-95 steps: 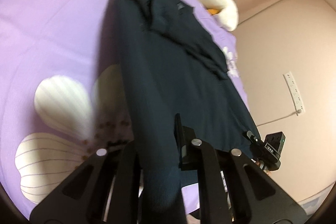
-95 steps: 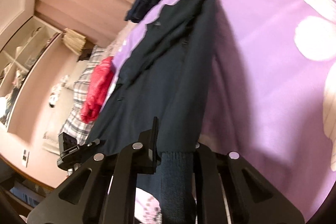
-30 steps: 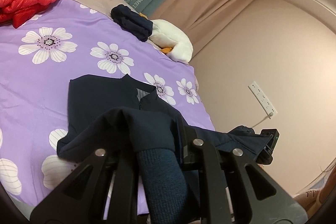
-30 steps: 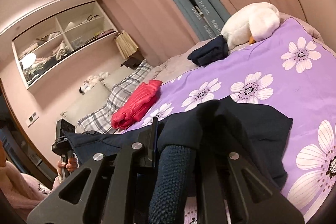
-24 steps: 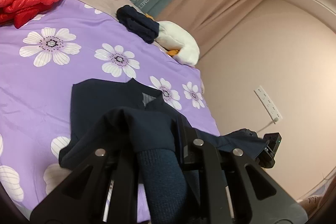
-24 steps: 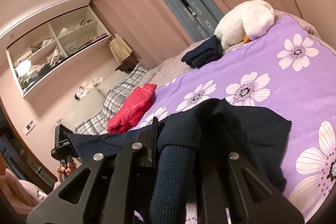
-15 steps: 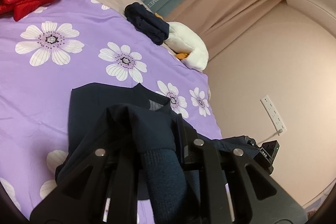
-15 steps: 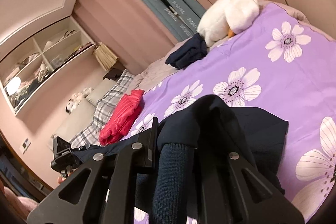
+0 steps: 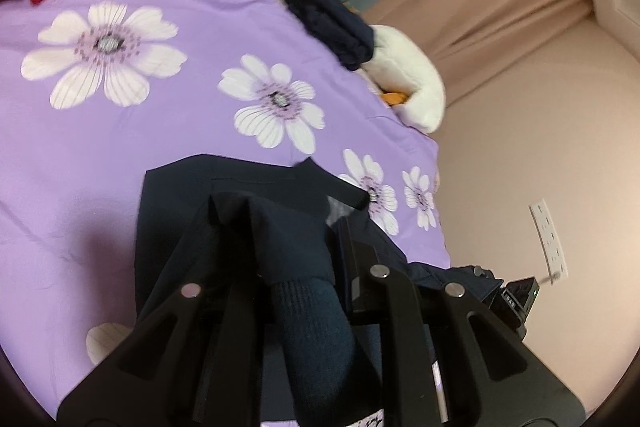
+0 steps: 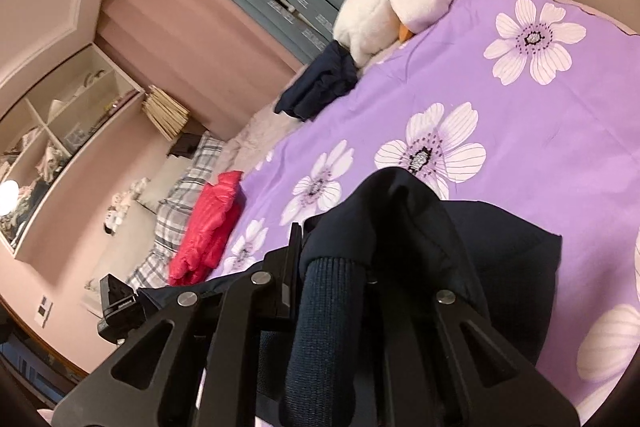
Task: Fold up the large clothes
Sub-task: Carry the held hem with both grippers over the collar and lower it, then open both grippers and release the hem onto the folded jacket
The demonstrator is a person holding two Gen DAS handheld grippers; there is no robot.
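Observation:
A dark navy jacket (image 9: 240,195) lies on the purple flowered bedspread (image 9: 120,131), its lower part lifted and carried over its upper part. My left gripper (image 9: 296,255) is shut on the jacket's ribbed hem (image 9: 316,323). My right gripper (image 10: 356,259) is shut on the hem's other corner (image 10: 324,311); the jacket (image 10: 512,259) spreads to the right below it. Each gripper shows at the edge of the other's view, the right one (image 9: 512,299) and the left one (image 10: 120,307), with the hem stretched between them.
A folded dark garment (image 9: 332,23) and a white plush duck (image 9: 412,91) lie at the bed's far corner by the curtains. A red puffer jacket (image 10: 208,231) lies near plaid pillows (image 10: 176,195). A wall with a socket strip (image 9: 548,239) borders the bed.
Both grippers have carried the hem forward over the jacket toward its collar, folding it in half. The views have tilted down closer to the bed.

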